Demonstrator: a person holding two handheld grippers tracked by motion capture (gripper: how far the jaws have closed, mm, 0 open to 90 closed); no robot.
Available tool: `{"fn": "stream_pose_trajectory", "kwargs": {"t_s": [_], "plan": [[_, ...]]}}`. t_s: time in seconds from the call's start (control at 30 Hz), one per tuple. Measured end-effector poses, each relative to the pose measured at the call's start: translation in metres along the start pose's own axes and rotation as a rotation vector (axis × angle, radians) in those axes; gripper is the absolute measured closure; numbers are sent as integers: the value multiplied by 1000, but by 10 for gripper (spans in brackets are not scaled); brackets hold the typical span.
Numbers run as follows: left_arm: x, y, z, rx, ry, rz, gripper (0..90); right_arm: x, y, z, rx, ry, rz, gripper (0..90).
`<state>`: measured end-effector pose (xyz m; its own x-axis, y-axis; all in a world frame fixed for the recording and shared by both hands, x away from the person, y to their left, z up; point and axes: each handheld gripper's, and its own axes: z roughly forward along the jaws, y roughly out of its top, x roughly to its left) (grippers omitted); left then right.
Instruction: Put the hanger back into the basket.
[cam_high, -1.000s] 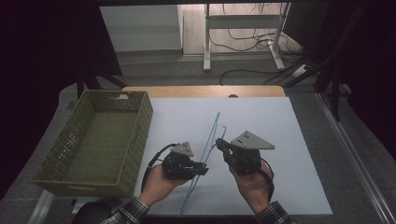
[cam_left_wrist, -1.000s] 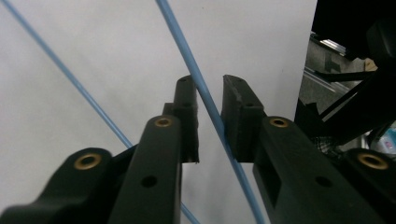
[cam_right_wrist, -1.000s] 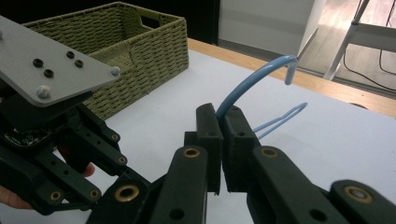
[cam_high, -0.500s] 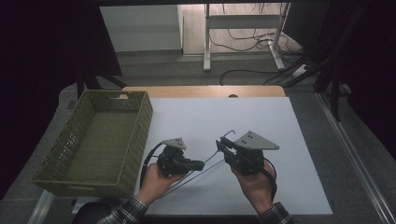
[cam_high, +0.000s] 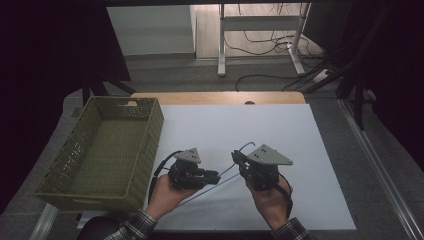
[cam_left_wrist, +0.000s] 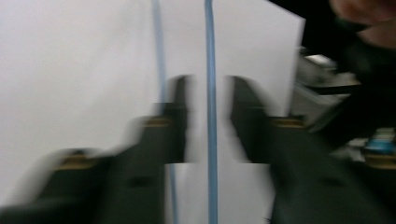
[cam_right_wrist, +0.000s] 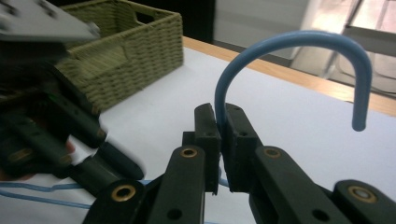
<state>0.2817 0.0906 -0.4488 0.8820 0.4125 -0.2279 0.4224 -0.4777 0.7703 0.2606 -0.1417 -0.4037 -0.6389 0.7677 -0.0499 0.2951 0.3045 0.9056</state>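
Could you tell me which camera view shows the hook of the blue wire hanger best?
The right gripper view: the hook arches large and sharp above the shut jaws. The high view shows it tiny; the left gripper view shows blurred straight wires.

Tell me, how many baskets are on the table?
1. The green woven basket sits at the table's left edge, beside the white sheet, left of the left gripper. No others are visible.
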Motion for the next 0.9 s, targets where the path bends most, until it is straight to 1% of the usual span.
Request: {"fn": "stream_pose_trajectory", "kwargs": {"t_s": [0.03, 0.07, 0.1, 0.13, 0.17, 0.23, 0.27, 0.3, 0.37, 0.4, 0.5, 0.53, 0.57, 0.67, 0.73, 0.8, 0.83, 0.87, 0.9], "plan": [[0, 0, 0, 0, 0, 0, 571, 1, 1, 0, 0, -10, -4, 857], [-7, 3, -2, 6, 50, 62, 516, 1, 3, -1, 4, -11, 1, 858], [-10, 4, -2, 9, 75, 77, 487, 0, 4, -1, 5, -12, 11, 858], [-10, 4, -2, 9, 75, 77, 490, 0, 5, -1, 5, -14, 18, 857], [-15, 5, -1, 29, 118, 109, 492, 0, 6, -1, 5, -18, 21, 858], [-18, 5, 2, 55, 163, 129, 530, 0, 7, -1, 8, -28, 22, 857], [-18, 5, 2, 55, 163, 129, 560, 0, 7, -1, 8, -28, 22, 857], [-20, 4, 4, 55, 194, 128, 602, 1, 8, -1, 16, -27, 26, 857], [-19, 5, 6, 88, 201, 142, 673, 1, 9, -1, 19, -28, 27, 857], [-20, 5, 7, 98, 213, 145, 702, 2, 9, 0, 22, -30, 27, 857], [-20, 4, 8, 119, 208, 148, 838, 2, 9, 1, 28, -26, 29, 857], [-20, 4, 8, 119, 208, 148, 854, 2, 9, 1, 28, -26, 29, 857], [-19, 5, 8, 132, 207, 154, 859, 2, 9, 1, 31, -24, 28, 856], [-19, 4, 8, 129, 208, 159, 865, 3, 9, 1, 28, -21, 23, 853], [-16, 5, 5, 97, 155, 114, 867, 1, 10, 1, 27, -16, 19, 844], [-14, 5, 2, 73, 135, 90, 867, -1, 11, 0, 24, -5, 29, 825], [-13, 5, 2, 77, 132, 81, 868, -3, 12, -2, 17, -4, 34, 780], [-13, 5, 2, 77, 132, 81, 868, -4, 12, -2, 15, -2, 35, 748], [-11, 5, -2, 52, 108, 58, 868, -5, 12, -4, 16, -1, 33, 735]]}}
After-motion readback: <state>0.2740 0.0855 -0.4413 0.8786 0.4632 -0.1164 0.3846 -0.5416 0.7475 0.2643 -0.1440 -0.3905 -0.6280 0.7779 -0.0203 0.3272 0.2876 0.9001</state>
